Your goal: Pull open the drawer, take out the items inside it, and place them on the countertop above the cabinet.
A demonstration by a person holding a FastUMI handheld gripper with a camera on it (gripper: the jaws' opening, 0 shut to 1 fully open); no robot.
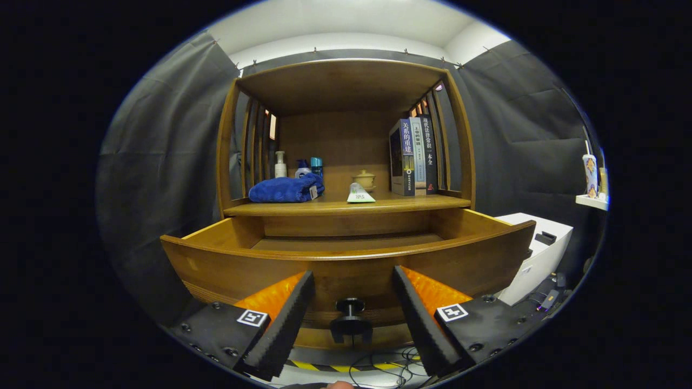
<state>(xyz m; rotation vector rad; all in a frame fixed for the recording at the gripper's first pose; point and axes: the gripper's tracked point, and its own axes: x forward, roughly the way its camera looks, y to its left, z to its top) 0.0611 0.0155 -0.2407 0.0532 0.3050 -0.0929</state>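
Ahead, wooden cabinet point(346, 162) with drawer point(346, 265) pulled out, inside hidden behind its front. On the table point(389, 204) above: books point(415, 156), blue towel point(286, 190), toothpaste tube point(359, 193). Tongs point(351, 308) spread wide, holding nothing, flanking the drawer knob point(350, 308).

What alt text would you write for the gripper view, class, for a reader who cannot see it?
The open gripper faces a pulled-out wooden drawer, its dark knob between the fingers. On the countertop above sit a blue towel, bottles, a tube, a lidded cup and upright books.
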